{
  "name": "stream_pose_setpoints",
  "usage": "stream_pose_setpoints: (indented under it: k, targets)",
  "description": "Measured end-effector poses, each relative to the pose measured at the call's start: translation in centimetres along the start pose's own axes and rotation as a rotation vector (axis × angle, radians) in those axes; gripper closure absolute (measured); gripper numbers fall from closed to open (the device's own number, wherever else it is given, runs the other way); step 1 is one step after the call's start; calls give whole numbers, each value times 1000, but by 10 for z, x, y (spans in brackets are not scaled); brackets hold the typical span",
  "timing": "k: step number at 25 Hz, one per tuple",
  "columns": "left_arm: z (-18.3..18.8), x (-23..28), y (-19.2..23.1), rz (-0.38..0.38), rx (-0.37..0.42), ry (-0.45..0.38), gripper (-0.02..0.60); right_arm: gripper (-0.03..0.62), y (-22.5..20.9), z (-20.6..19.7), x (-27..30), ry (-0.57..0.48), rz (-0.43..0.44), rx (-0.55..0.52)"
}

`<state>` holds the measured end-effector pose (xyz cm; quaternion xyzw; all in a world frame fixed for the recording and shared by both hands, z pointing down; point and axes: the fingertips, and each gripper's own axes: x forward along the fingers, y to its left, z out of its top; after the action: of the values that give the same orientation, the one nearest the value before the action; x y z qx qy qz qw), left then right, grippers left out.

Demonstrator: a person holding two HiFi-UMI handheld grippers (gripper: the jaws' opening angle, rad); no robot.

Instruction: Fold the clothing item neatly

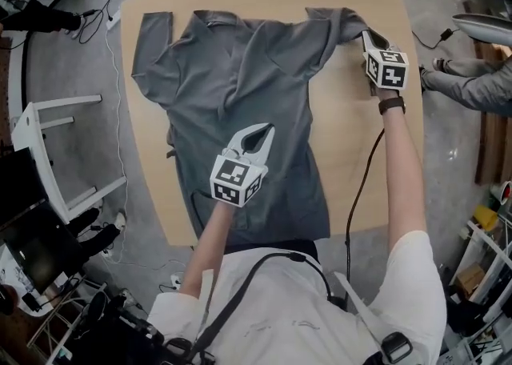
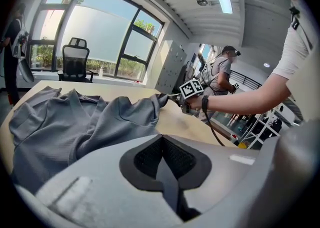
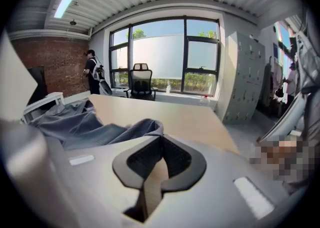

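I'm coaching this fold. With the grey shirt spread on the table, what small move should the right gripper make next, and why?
Probably lift the sleeve a little and carry it inward over the shirt. The right gripper looks shut on its end, the sleeve lies stretched sideways, and the shut left gripper sits over the shirt's middle.

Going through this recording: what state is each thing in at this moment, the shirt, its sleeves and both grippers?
shirt: unfolded, spread on the table, rumpled.
sleeve: bunched up, its end pinched by the right gripper.
other sleeve: lying flat on the table.
left gripper: shut, empty, over the shirt's middle.
right gripper: shut on the sleeve's end.
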<state>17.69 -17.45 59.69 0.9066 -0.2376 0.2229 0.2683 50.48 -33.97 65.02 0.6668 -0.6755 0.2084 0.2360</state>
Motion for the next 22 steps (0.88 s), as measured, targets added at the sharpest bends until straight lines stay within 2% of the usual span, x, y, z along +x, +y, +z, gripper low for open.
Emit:
stream_pose_setpoints:
  k: [4,6,8,11,13,17,22]
  targets:
    - [4,5,-2,-14,12,-7,581,583,-88,25,-56,-31,-171,-81]
    - [6,6,-2,-17,14,-13,581,583,-118,32,-76,-12,-222,-184]
    - [6,4,-3,-23,13,-14,581,583,-129,36,-90,4,-221,-335]
    - [3,-1,-11,-34,14,-13,581,583,-119,36,-110,35,-166,-571]
    - [1,-4,-15,-39,12,-13,581,583,-114,31,-121,47,-160,-656]
    - [0,-11,-20,-43,4,-20,581,583,-95,32,-139,3,-177,-666]
    - [15,-25,-27,-47,18,-60,581,583,-37,69,-161,-138,-125,-634]
